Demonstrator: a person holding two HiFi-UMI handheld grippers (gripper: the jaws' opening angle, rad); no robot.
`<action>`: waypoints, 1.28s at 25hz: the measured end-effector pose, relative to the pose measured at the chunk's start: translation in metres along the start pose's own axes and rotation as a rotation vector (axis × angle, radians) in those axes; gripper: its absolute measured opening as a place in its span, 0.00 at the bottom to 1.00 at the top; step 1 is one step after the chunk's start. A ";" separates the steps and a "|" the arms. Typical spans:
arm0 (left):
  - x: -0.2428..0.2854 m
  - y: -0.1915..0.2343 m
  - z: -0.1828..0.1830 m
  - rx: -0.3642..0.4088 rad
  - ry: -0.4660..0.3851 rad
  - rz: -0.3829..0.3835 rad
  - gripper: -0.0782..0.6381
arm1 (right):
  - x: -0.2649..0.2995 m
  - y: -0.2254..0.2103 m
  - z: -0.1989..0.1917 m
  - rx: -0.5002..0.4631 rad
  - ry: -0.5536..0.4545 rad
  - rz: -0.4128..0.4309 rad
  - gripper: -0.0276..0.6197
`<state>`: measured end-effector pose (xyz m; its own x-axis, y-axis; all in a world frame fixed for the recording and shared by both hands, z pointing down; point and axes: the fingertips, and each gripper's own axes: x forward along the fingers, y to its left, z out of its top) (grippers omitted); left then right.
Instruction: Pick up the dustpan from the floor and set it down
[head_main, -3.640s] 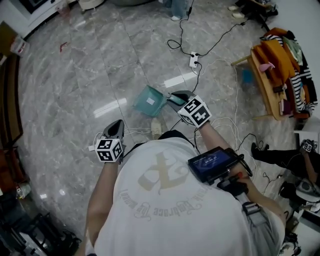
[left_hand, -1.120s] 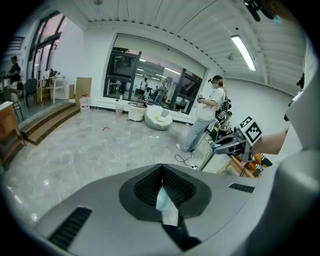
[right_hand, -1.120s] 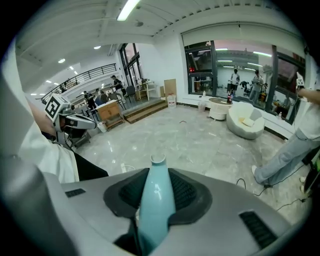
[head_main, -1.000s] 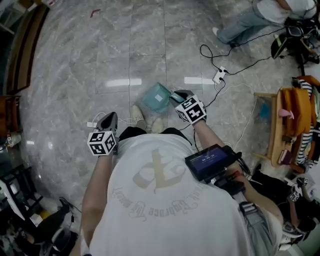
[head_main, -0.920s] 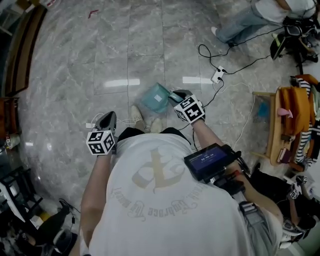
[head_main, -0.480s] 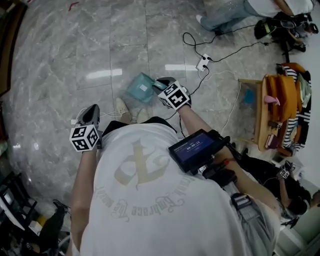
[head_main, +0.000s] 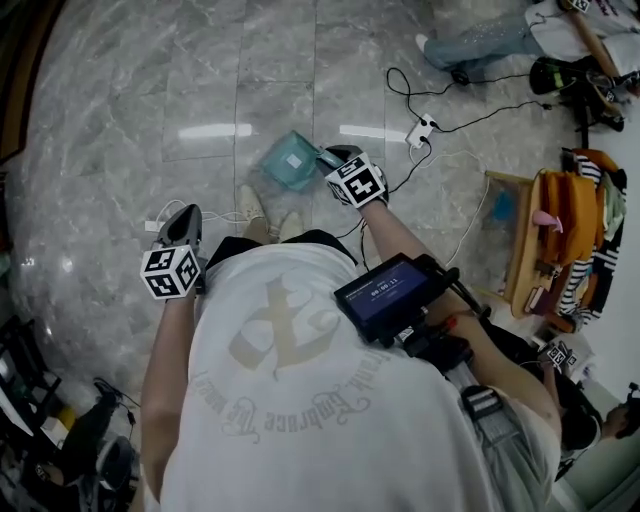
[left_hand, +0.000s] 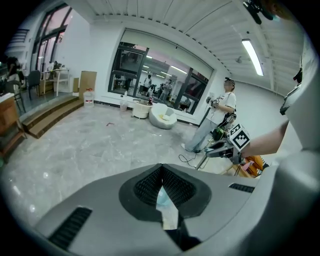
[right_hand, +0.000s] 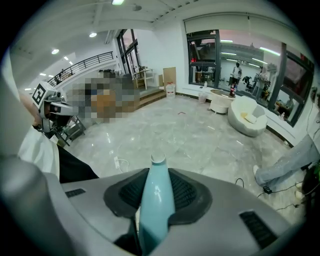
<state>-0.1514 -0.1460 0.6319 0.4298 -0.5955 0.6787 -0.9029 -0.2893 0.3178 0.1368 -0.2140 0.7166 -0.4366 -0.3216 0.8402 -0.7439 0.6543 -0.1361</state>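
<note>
Head view: glossy grey marble floor (head_main: 120, 150) of a large hall. The gripper views add a white ceiling with strip lights and a long glazed wall. One teal dustpan (head_main: 288, 160) shows ahead of my two shoes (head_main: 248, 203), its pan just left of my right gripper (head_main: 338, 157); whether it clears the floor I cannot tell. My right jaws pinch its handle (right_hand: 156, 200), which stands up between the pads. My left gripper (head_main: 184, 215), well apart at the left, has its jaws pressed together at the tips. One power strip (head_main: 418, 131) with cables lies beyond the dustpan. One wooden rack (head_main: 525, 250) hung with clothes stands at the right. A person (left_hand: 220, 112) stands far across the floor.
</note>
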 end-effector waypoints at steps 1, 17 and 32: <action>-0.001 0.002 0.000 -0.005 0.000 0.005 0.13 | 0.003 -0.002 0.002 0.003 0.003 -0.001 0.23; -0.042 0.005 -0.012 -0.079 -0.016 0.117 0.13 | 0.028 -0.024 0.014 0.038 0.015 -0.012 0.23; -0.050 -0.003 -0.011 -0.073 -0.010 0.143 0.13 | 0.045 -0.011 -0.013 0.012 0.027 0.004 0.24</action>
<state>-0.1703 -0.1066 0.6046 0.2964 -0.6344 0.7140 -0.9529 -0.1463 0.2656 0.1319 -0.2265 0.7625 -0.4261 -0.3001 0.8534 -0.7482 0.6472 -0.1460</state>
